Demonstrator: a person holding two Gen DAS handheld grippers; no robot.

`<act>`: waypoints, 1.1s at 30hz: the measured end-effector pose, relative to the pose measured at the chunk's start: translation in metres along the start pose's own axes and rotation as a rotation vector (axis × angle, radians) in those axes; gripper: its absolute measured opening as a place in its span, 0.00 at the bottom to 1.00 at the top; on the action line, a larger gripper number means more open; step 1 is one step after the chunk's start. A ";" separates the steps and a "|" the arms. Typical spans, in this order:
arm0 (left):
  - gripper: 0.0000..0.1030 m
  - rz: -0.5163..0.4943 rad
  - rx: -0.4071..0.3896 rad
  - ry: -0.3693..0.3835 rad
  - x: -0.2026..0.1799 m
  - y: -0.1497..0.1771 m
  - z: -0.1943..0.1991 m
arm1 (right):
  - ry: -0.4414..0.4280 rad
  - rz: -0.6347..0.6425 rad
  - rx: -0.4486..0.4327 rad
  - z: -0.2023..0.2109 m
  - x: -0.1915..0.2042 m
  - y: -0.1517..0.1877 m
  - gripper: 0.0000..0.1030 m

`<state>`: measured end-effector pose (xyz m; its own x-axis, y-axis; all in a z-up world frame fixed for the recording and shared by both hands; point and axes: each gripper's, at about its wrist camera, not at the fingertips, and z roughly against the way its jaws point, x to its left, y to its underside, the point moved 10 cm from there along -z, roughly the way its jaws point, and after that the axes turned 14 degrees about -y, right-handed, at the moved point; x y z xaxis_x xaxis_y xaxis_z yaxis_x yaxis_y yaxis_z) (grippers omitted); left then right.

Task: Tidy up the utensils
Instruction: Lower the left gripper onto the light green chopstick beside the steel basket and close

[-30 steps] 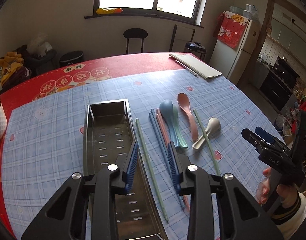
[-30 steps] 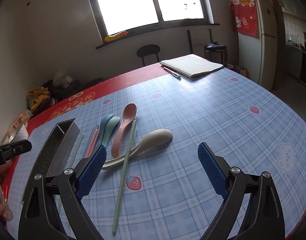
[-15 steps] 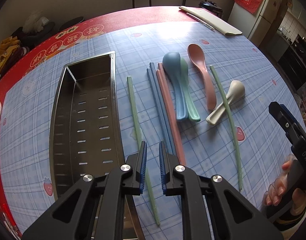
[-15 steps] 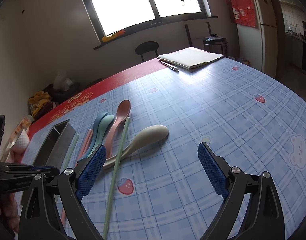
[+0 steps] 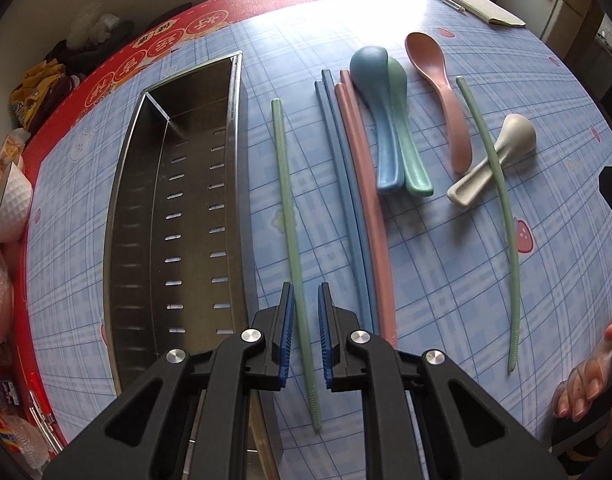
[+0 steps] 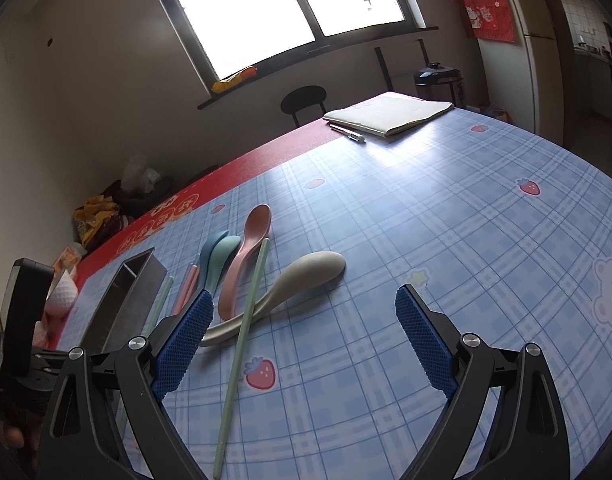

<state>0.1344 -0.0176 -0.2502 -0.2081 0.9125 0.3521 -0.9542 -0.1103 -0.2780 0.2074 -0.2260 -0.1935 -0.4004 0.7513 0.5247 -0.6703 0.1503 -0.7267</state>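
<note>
My left gripper [image 5: 306, 286] points steeply down at the table. Its jaws stand a narrow gap apart on either side of a green chopstick [image 5: 286, 184], and the pads do not visibly press on it. The perforated metal tray [image 5: 138, 200] lies just left of that chopstick, with nothing in it. To the right lie blue chopsticks [image 5: 346, 184], pink chopsticks [image 5: 366, 184], a blue spoon [image 5: 376, 92] on a green spoon [image 5: 406, 128], a pink spoon [image 5: 438, 72] and a beige spoon [image 5: 506, 140] under a second green chopstick [image 5: 502, 208]. My right gripper [image 6: 304, 294] hangs wide open, holding nothing, just short of the beige spoon [image 6: 306, 272].
A notebook [image 6: 390, 114] with a pen beside it lies at the table's far edge. A white bowl [image 5: 10, 204] and packets sit at the left edge on the red cloth. A person's hand [image 5: 586, 368] shows at the lower right.
My left gripper sank, tipped down toward the table and narrowed its jaws, which now stand on either side of the green chopstick. The right gripper has hardly moved.
</note>
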 end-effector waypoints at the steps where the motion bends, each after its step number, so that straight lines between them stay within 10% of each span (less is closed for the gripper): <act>1: 0.12 0.004 0.003 -0.005 0.001 0.001 0.000 | -0.006 -0.004 -0.002 0.000 0.000 0.000 0.87; 33: 0.07 -0.027 -0.113 -0.049 -0.005 -0.059 -0.015 | -0.032 -0.046 0.011 -0.006 -0.007 0.001 0.87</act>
<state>0.1947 -0.0096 -0.2493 -0.1952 0.8941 0.4031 -0.9300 -0.0382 -0.3655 0.2130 -0.2275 -0.2009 -0.3881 0.7229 0.5717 -0.6951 0.1776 -0.6966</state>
